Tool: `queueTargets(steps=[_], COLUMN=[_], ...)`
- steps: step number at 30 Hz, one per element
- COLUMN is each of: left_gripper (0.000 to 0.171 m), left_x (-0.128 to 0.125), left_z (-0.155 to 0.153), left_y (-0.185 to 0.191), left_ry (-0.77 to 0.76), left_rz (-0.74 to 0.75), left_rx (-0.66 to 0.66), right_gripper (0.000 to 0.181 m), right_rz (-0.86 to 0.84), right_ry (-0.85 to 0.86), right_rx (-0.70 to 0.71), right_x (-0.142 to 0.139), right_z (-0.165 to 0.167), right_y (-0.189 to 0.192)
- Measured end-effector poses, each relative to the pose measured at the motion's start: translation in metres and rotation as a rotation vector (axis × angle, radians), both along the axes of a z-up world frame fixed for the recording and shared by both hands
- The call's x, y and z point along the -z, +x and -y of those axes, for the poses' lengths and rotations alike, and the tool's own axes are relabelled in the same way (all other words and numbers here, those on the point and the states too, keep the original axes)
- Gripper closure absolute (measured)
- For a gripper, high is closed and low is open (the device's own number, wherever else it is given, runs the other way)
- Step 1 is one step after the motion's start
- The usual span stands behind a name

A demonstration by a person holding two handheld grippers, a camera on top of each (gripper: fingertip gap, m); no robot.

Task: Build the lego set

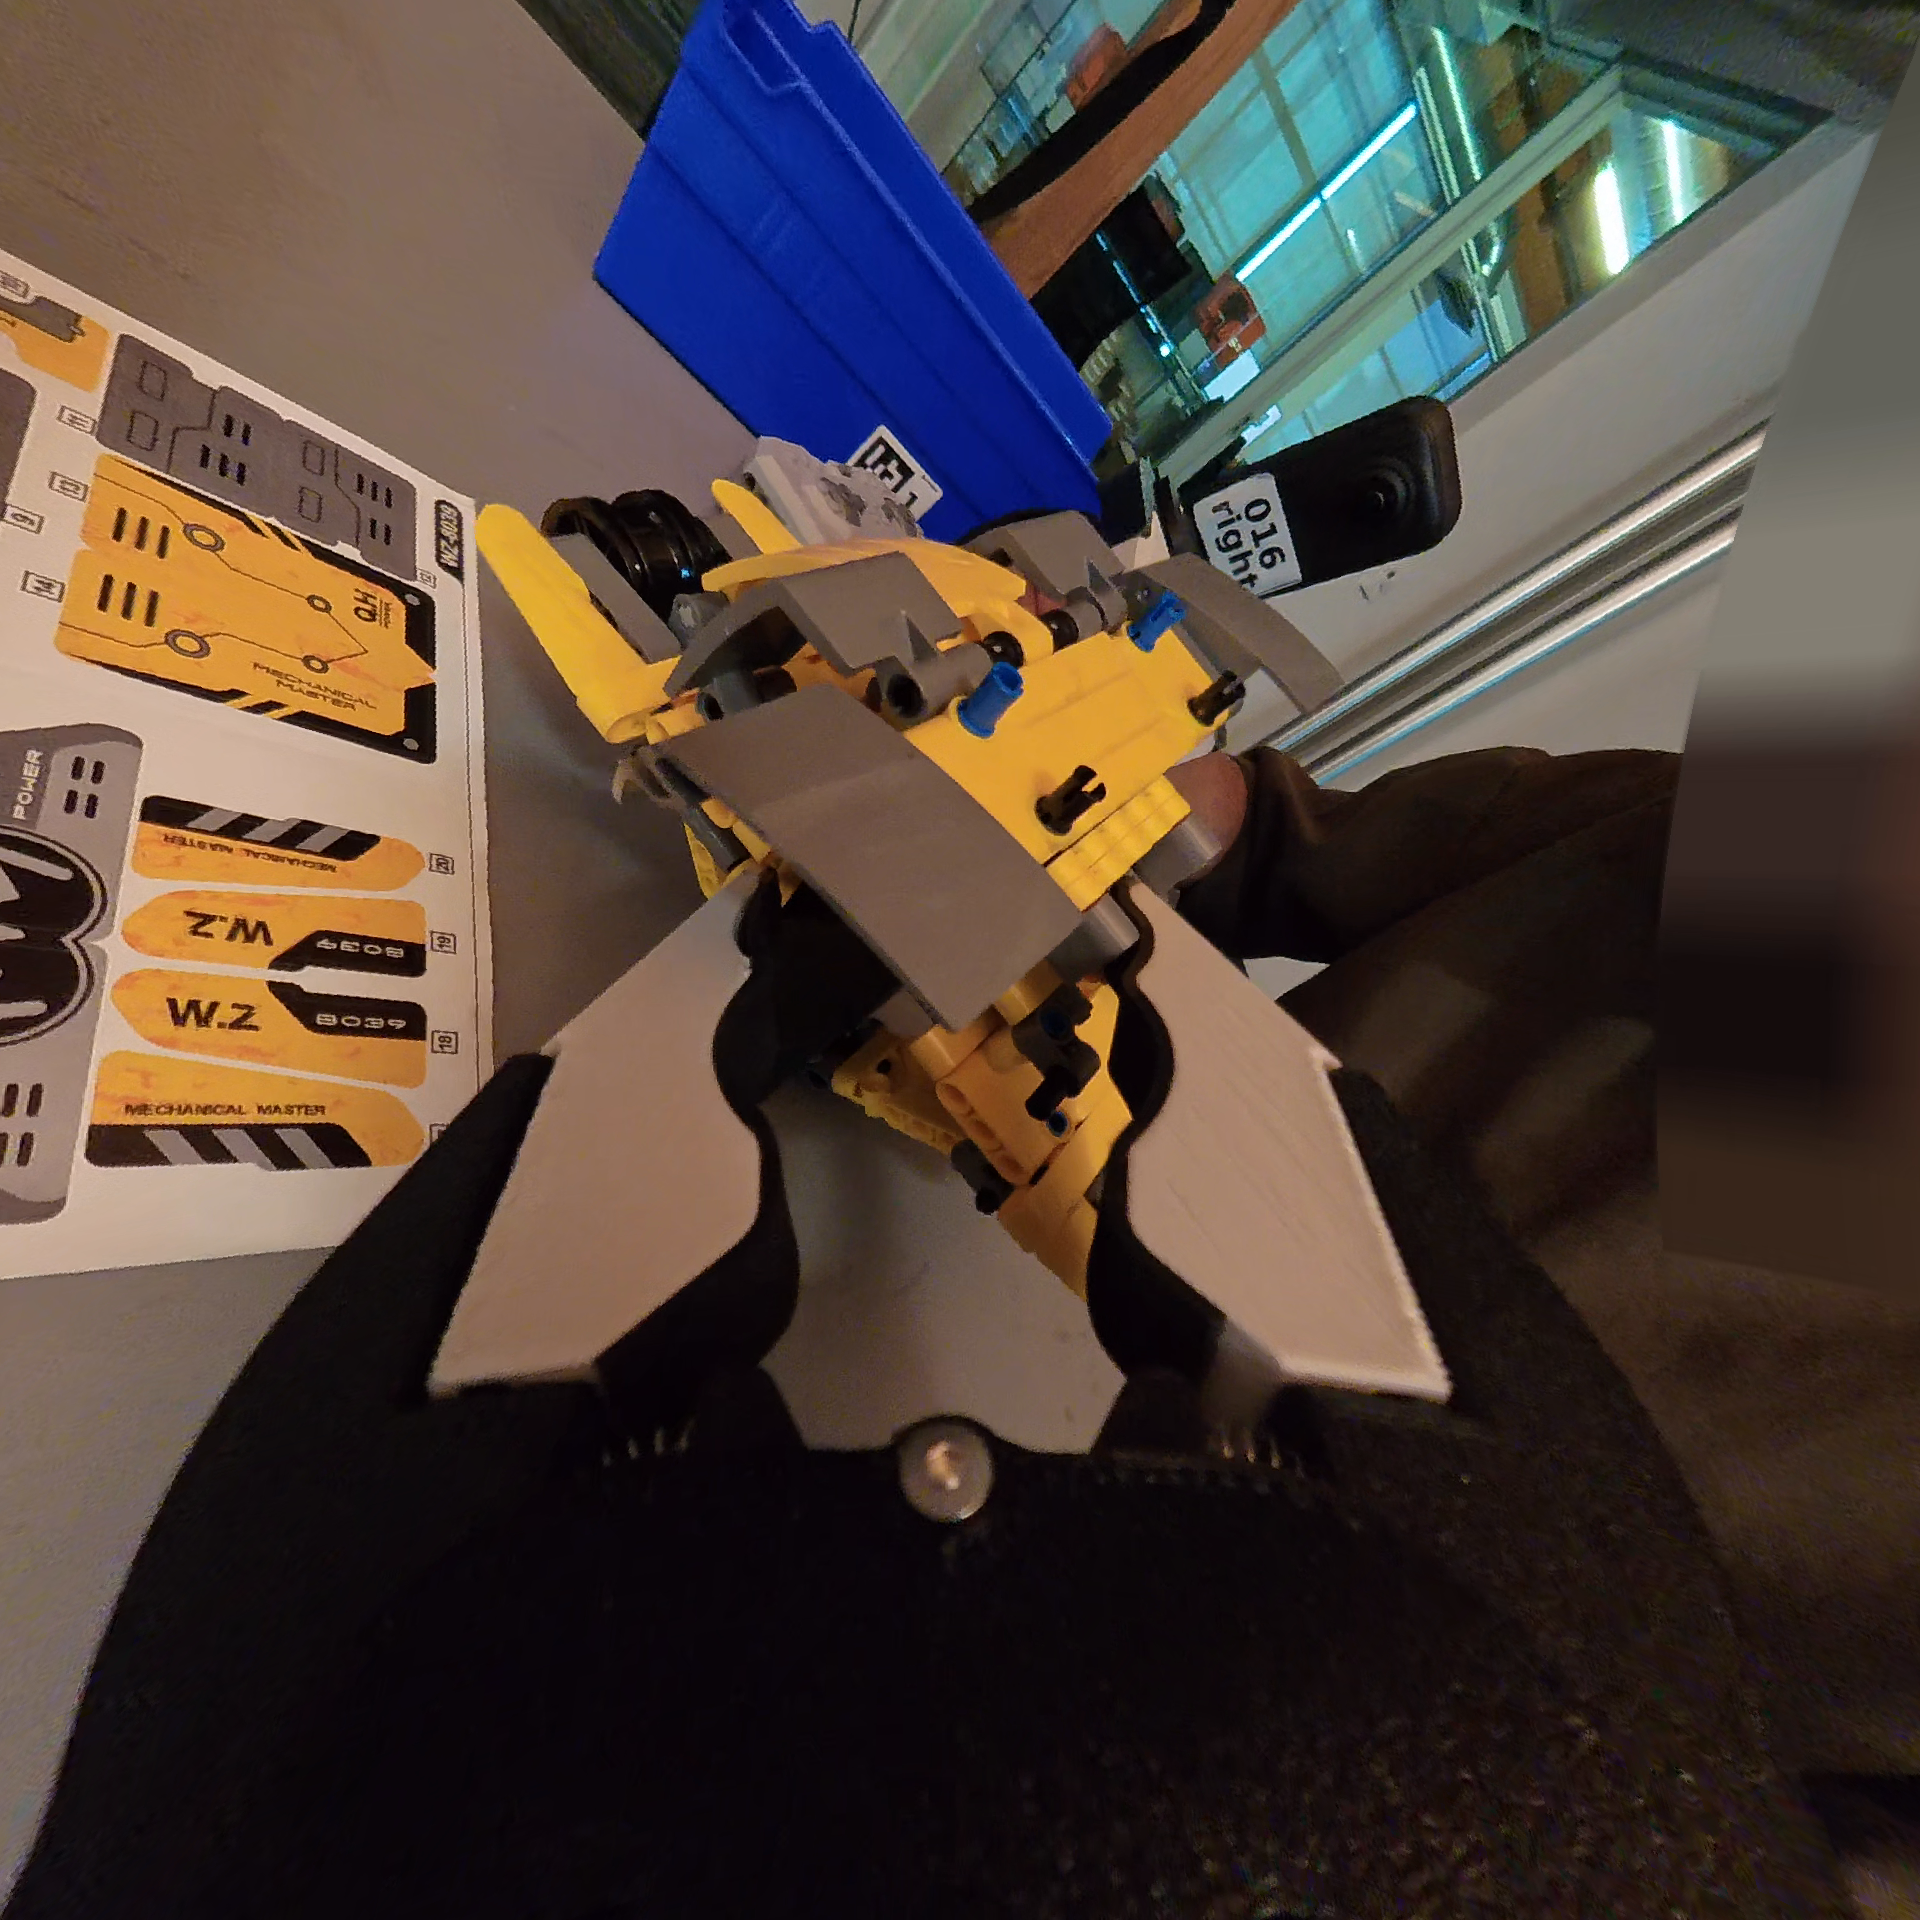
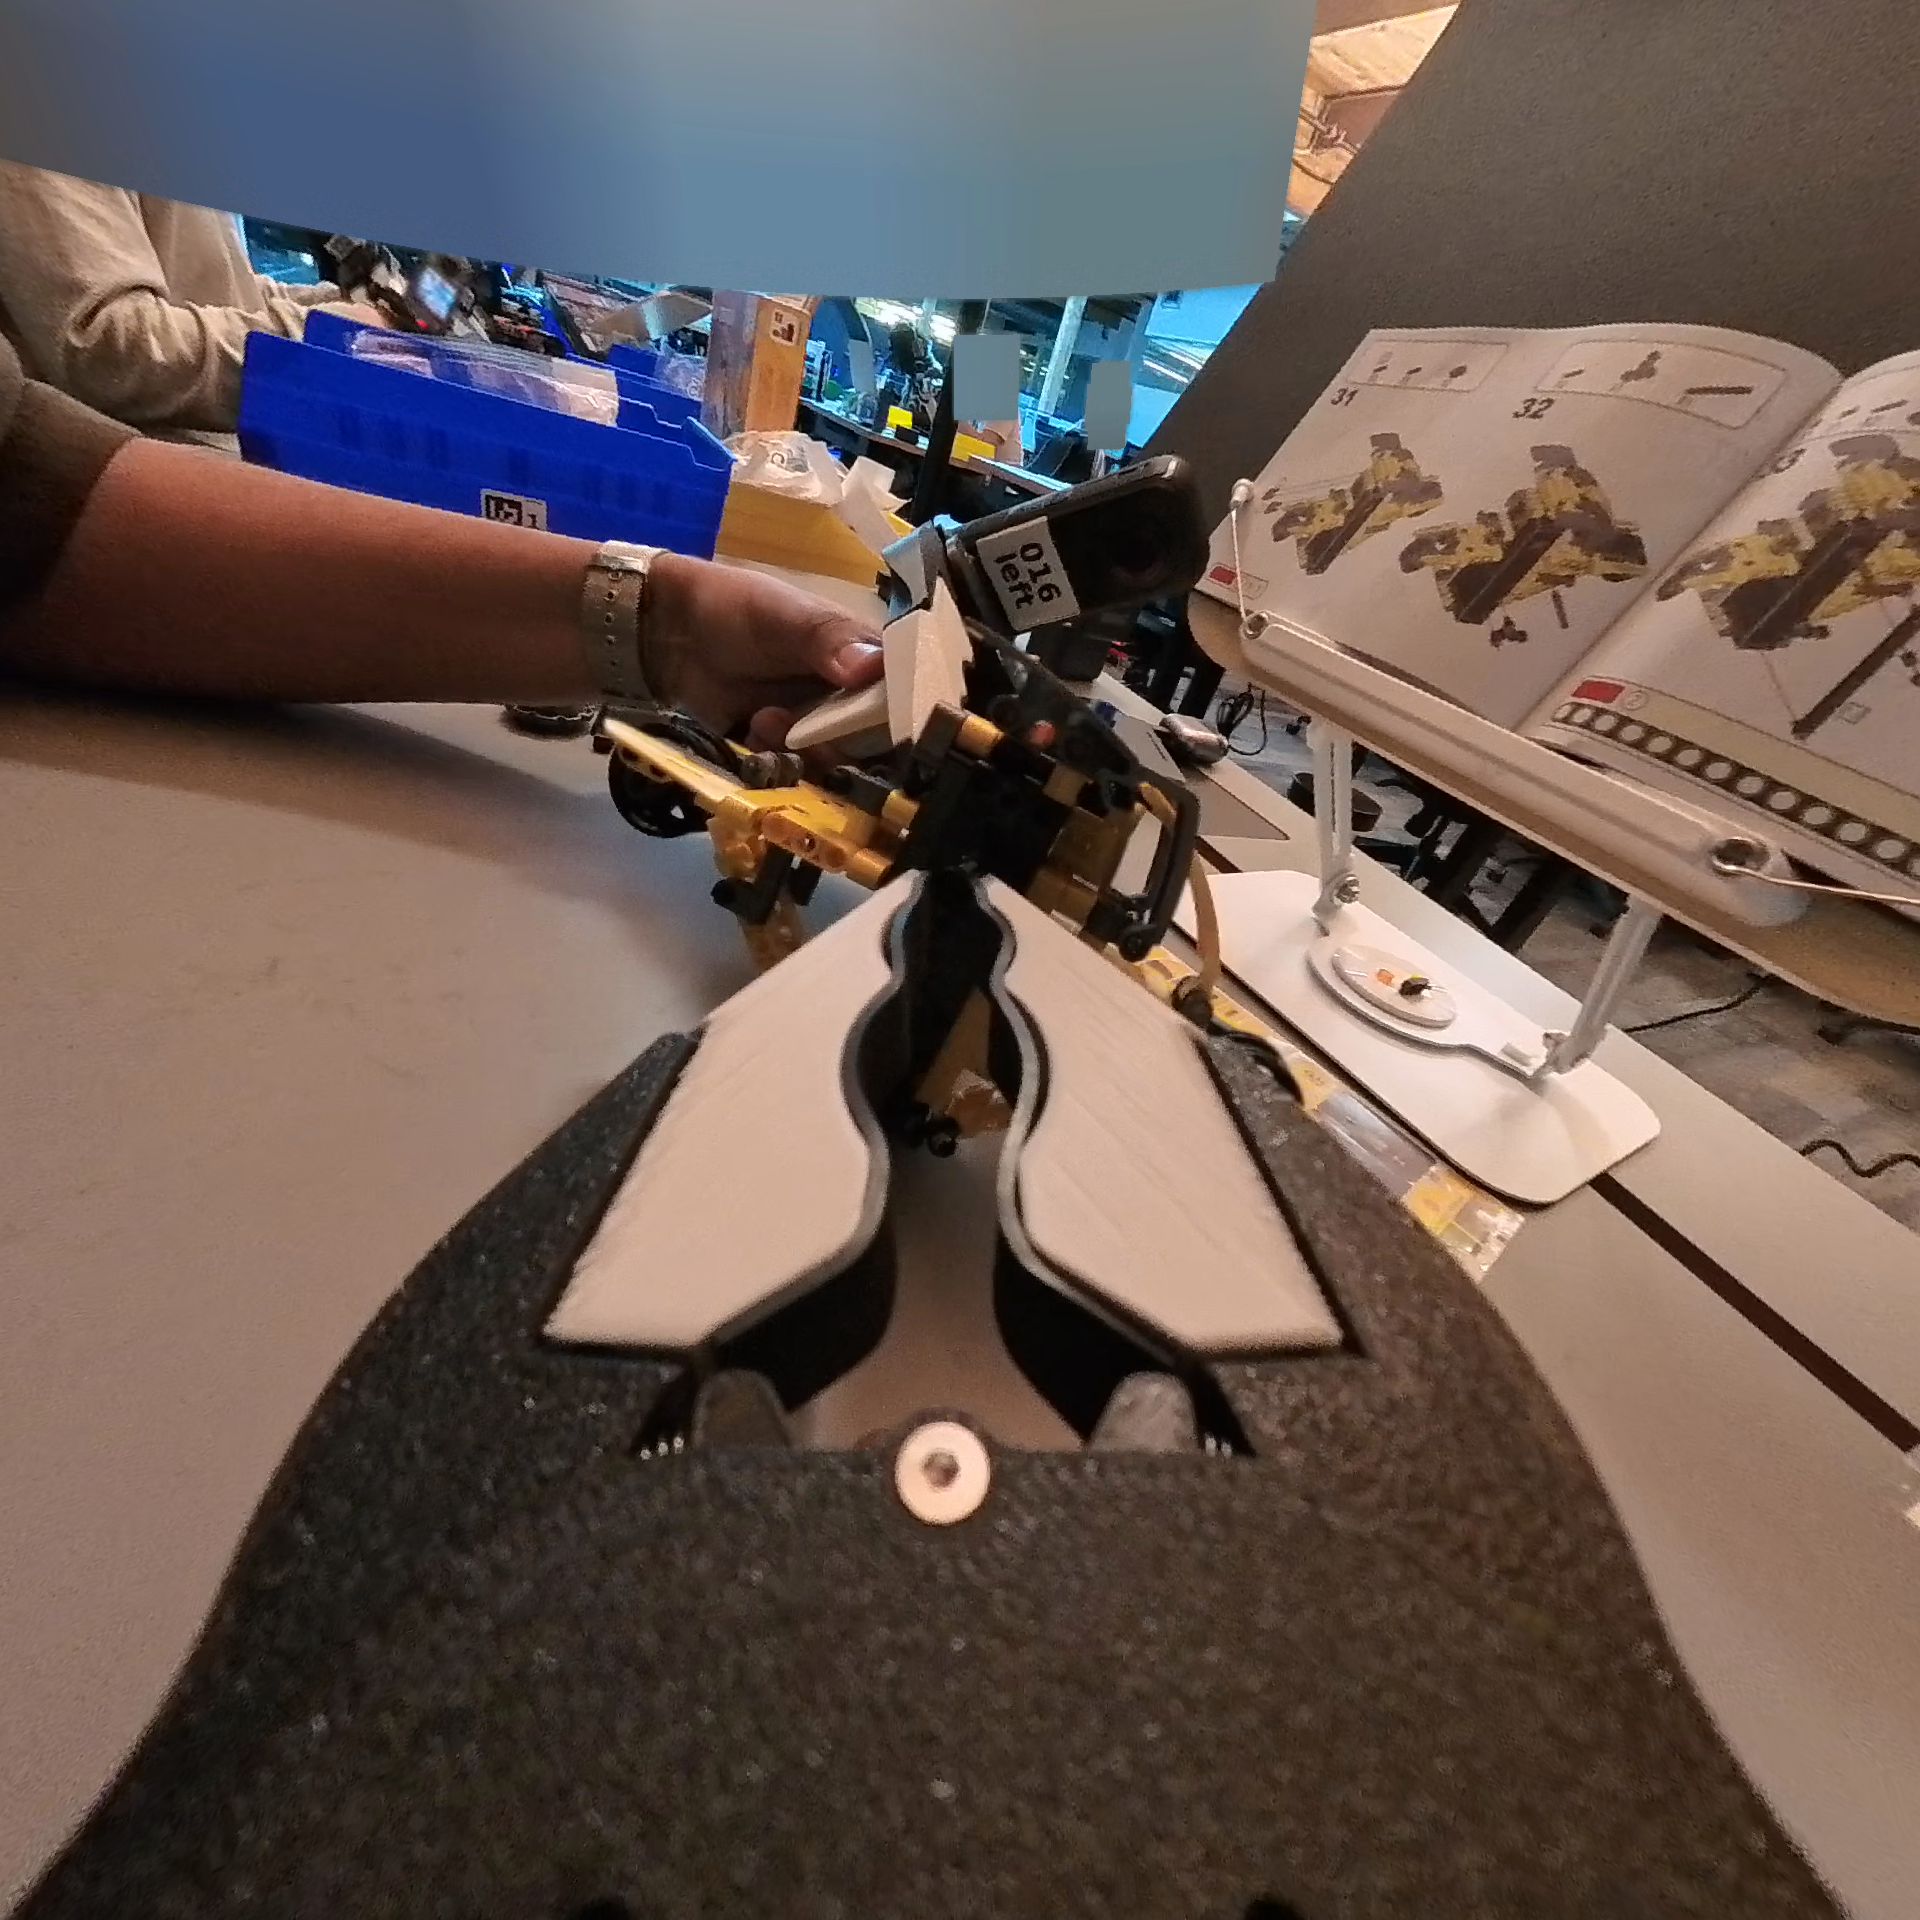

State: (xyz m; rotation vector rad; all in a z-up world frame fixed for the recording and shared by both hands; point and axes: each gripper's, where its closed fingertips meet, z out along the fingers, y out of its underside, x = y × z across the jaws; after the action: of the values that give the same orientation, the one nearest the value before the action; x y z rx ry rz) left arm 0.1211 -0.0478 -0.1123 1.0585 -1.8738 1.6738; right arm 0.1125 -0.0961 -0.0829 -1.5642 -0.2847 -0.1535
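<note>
left gripper (image 1: 925, 925) nearest the lens, white fingers (image 1: 623, 1132) clamped on the yellow and grey brick model (image 1: 935, 748); contact points hidden under a grey panel. right gripper (image 2: 951, 894) likewise closed on the same model (image 2: 935, 810) from the other side, tips buried in black parts, exact grip point not resolvable. model held just above the grey table (image 1: 312, 208), black wheel (image 2: 649, 800) at its far end; contact with the table cannot be told. sticker sheet (image 1: 239, 790) flat on the table beside it, cut off at frame edge. blue bin (image 1: 831, 270) behind. open instruction booklet (image 2: 1558, 540) on a white stand (image 2: 1455, 1081), right page cropped. upper background masked by blur.
</note>
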Motion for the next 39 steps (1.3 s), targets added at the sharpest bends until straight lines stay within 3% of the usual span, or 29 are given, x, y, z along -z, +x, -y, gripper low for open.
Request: queueTargets(steps=[19, 33, 39], left_gripper=[0.115, 0.114, 0.113], left_x=[0.004, 0.006, 0.007], left_z=[0.012, 0.016, 0.019], left_y=[-0.005, -0.003, -0.004], left_ry=[0.247, 0.381, 0.42], left_rz=[0.145, 0.161, 0.18], left_rx=[0.009, -0.029, -0.029], right_gripper=[0.175, 0.175, 0.175], right_rz=[0.026, -0.018, -0.095], right_ry=[-0.155, -0.253, -0.257], right_rx=[-0.073, 0.06, 0.027], right_x=[0.019, 0.025, 0.026], right_z=[0.016, 0.021, 0.022], right_y=[-0.008, 0.001, 0.001])
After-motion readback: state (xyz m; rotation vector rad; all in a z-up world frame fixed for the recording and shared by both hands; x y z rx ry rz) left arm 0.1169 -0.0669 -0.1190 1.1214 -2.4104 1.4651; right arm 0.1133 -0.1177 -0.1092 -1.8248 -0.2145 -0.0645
